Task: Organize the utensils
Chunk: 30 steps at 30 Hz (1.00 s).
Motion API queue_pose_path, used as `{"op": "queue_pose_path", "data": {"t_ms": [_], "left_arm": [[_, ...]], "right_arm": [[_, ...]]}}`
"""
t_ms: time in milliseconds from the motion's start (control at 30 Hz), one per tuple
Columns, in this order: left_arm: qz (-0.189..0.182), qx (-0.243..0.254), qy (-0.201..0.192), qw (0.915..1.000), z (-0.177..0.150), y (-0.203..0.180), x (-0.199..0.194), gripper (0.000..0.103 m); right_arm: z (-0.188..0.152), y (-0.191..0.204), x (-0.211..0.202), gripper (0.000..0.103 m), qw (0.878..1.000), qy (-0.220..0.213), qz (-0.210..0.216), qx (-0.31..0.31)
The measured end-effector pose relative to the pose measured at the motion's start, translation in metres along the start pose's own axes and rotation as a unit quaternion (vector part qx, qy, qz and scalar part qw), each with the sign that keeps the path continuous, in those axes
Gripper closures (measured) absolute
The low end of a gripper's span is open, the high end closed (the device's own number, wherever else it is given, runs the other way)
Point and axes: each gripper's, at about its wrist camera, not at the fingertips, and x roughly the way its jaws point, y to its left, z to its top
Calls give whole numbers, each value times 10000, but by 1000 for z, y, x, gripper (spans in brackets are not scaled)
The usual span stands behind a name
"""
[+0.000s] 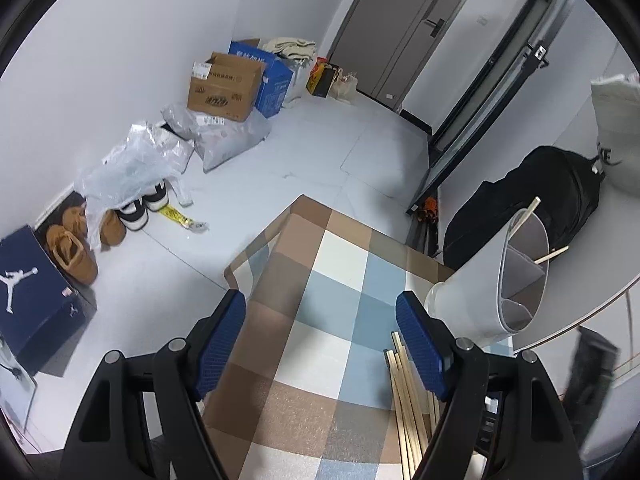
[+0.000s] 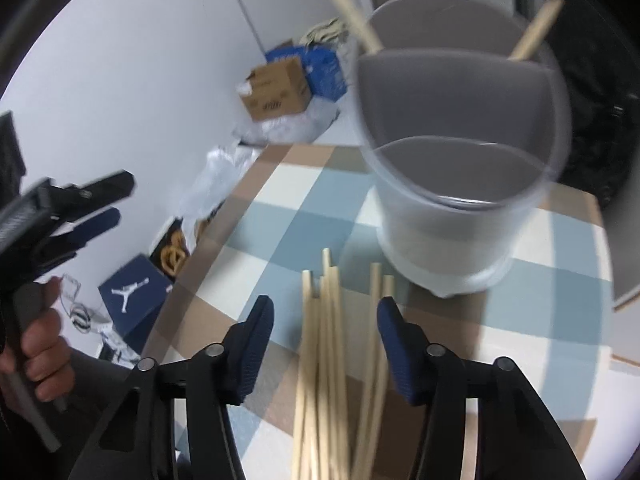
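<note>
Your chopsticks (image 2: pixel 332 360) lie on the table (image 2: pixel 248 240) before the holder (image 2: pixel 460 208); two more stand in the holder's back compartment; boxes (image 1: pixel 224 88) sit on the floor beyond.

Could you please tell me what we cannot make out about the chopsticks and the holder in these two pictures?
- Loose chopsticks, right wrist view: motion blur and the bottom edge hide their count and near ends.
- Same chopsticks, left wrist view: the left gripper finger covers part of the bundle.
- Holder: its wall hides the lower ends of the two chopsticks inside.
- Holder's front compartment: blur leaves its bottom unclear.
</note>
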Motion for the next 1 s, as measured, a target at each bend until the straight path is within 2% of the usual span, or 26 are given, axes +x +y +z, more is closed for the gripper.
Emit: {"op": "queue_pose_path", "data": {"t_ms": [67, 200, 433, 500, 567, 633, 700, 867, 1000], "left_arm": [[-93, -85, 72, 9999, 1, 5, 1, 29], [-274, -209, 260, 9991, 2, 11, 4, 29], [-476, -280, 288, 9981, 5, 18, -1, 29], [-526, -332, 298, 9976, 6, 21, -2, 29], [-541, -360, 304, 9974, 7, 22, -3, 29], [-562, -367, 301, 9973, 7, 23, -3, 29], [-556, -370, 289, 9973, 7, 23, -3, 29], [-527, -328, 316, 9976, 6, 21, -1, 29], [-480, -157, 412, 9979, 1, 14, 3, 29]], "right_arm": [[4, 7, 14, 59, 9998, 148, -21, -153], [12, 16, 39, 64, 9985, 422, 1, -341], [18, 24, 69, 73, 9957, 776, -233, -456], [20, 26, 71, 74, 9954, 746, -320, -514], [23, 30, 74, 78, 9947, 747, -387, -591], [23, 33, 75, 92, 9933, 760, -533, -686], [23, 36, 77, 98, 9919, 782, -653, -760], [20, 33, 70, 98, 9931, 675, -674, -686], [26, 29, 49, 98, 9962, 362, -589, -529]]}}
